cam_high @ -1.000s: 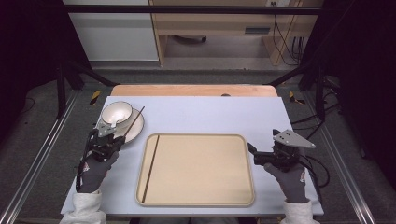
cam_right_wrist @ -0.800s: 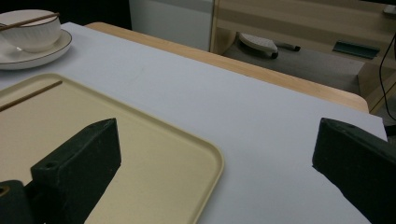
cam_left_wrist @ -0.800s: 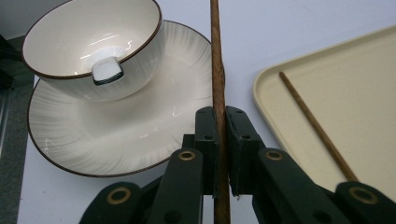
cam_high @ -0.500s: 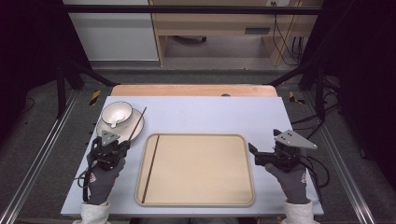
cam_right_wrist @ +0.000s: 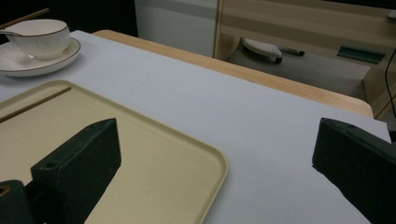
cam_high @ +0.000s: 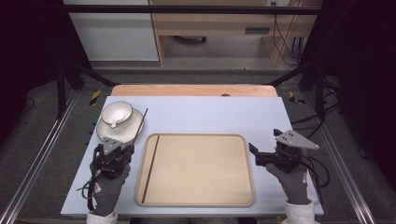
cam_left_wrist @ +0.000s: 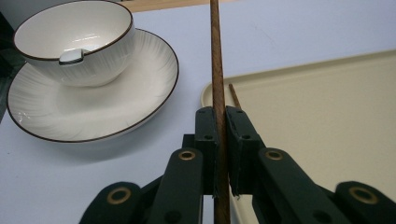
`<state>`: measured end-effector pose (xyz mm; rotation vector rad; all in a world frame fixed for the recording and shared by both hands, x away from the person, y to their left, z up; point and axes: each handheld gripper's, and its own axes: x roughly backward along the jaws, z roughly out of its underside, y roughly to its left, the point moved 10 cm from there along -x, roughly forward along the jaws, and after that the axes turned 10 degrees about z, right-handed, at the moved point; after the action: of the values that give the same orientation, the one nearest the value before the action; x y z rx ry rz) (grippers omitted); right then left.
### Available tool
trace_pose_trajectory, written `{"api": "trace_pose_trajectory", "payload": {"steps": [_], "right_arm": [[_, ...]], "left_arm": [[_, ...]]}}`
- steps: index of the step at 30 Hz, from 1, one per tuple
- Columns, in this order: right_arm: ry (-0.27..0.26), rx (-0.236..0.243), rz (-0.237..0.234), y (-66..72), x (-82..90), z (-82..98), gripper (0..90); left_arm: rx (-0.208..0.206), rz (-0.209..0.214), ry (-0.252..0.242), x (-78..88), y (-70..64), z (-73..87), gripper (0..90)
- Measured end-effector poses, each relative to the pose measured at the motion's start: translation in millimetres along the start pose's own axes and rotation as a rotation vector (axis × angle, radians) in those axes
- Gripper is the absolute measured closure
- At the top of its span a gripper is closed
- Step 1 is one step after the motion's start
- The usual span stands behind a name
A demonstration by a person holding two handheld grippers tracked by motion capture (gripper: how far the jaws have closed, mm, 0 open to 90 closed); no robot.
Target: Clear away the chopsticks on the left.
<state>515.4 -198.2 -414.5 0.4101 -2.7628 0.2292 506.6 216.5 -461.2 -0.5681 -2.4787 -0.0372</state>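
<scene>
From above, my left gripper (cam_high: 113,157) holds a thin brown wooden chopstick (cam_high: 139,126) beside the beige plastic tray (cam_high: 201,201). Left gripper view: fingers (cam_left_wrist: 205,135) clamp it mid-shaft; light, stiff, apt to pivot. Right gripper view: fingers (cam_right_wrist: 79,161) spread, empty.

You wear grey knitted gloves on both hands, with a small red mark on the back of the left glove (cam_high: 108,189) and also on the right glove (cam_high: 293,181). White sleeve cuffs come out under the gloves. Your left gripper (cam_left_wrist: 220,123) has two black jaws with flat block-shaped pads, and brass-coloured rings sit at the joints of its black link arms. A grey plate with small holes lies on its top, and a black cable trails near it. Your right gripper (cam_right_wrist: 212,163) has blunt black jaws, a grey three-cornered plate on top and a black looping cable.
</scene>
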Motion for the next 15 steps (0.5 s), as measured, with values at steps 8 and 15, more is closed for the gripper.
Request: {"api": "trace_pose_trajectory", "payload": {"steps": [8,15], "right_arm": [[0.004,0.004,-0.012,3.1,-0.6,0.7,1.3],[0.000,0.004,-0.015,3.4,0.5,-0.5,1.3]], "left_arm": [[0.005,-0.019,-0.010,0.1,-15.8,-0.4,83.9],[0.049,-0.004,-0.050,-0.8,-40.4,6.5,83.9]]}}
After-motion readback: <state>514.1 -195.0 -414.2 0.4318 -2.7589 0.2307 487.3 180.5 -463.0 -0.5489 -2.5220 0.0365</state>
